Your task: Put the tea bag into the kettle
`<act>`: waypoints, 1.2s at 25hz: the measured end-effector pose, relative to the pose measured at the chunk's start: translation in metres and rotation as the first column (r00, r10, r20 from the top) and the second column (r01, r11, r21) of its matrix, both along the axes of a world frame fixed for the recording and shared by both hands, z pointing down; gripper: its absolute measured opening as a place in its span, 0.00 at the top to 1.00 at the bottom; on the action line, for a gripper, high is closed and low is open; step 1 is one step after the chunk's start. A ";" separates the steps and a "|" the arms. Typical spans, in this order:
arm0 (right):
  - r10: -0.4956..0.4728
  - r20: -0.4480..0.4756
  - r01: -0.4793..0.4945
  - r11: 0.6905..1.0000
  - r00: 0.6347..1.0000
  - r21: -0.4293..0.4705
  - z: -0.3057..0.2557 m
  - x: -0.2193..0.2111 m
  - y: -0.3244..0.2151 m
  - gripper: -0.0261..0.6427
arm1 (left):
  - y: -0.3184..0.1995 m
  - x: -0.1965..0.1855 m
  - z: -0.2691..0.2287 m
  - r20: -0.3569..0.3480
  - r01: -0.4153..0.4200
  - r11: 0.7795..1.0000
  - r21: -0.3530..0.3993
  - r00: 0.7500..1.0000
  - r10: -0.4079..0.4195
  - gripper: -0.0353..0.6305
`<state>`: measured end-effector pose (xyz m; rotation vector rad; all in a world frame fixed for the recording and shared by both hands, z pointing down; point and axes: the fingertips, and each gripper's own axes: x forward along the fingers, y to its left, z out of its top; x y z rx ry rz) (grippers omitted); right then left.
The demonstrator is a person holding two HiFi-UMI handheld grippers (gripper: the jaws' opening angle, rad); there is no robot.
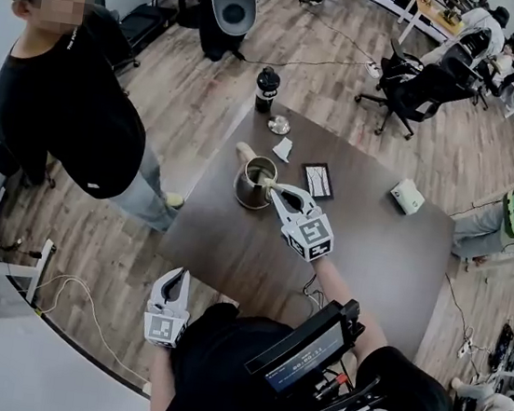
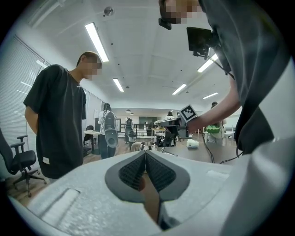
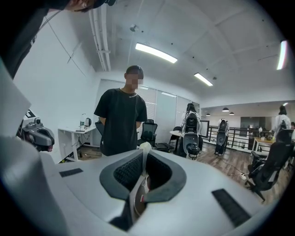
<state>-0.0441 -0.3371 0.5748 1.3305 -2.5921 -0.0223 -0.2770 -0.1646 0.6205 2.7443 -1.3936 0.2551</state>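
Note:
A steel kettle stands open-topped on the dark table, its spout pointing to the far left. My right gripper hovers at the kettle's rim, shut on a thin pale tea bag whose strip runs down between the pads; the head view hides the bag behind the jaws. The kettle's lid lies further back on the table. My left gripper is held low beside my body, off the table's near-left edge, shut with nothing in it. In the left gripper view, the kettle shows far beyond the closed tips.
On the table are a black bottle, a white torn wrapper, a small black tray and a white box. A person in a black shirt stands left of the table. Office chairs stand behind.

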 end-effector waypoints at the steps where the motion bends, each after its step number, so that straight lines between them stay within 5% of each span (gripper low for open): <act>1: -0.005 -0.007 0.005 1.000 1.000 -0.006 0.003 0.001 -0.004 0.93 | 0.002 0.000 0.005 -0.006 0.002 1.000 -0.004 1.000 -0.002 0.94; 16: -0.046 -0.110 0.033 0.993 0.993 -0.114 0.059 0.001 -0.070 0.93 | -0.007 -0.008 0.011 -0.031 0.041 0.999 -0.030 0.999 -0.042 0.94; 30: -0.011 -0.012 0.010 0.992 1.000 -0.125 0.038 -0.006 -0.111 0.93 | -0.011 -0.025 0.017 -0.041 0.081 0.995 -0.052 0.996 -0.083 0.94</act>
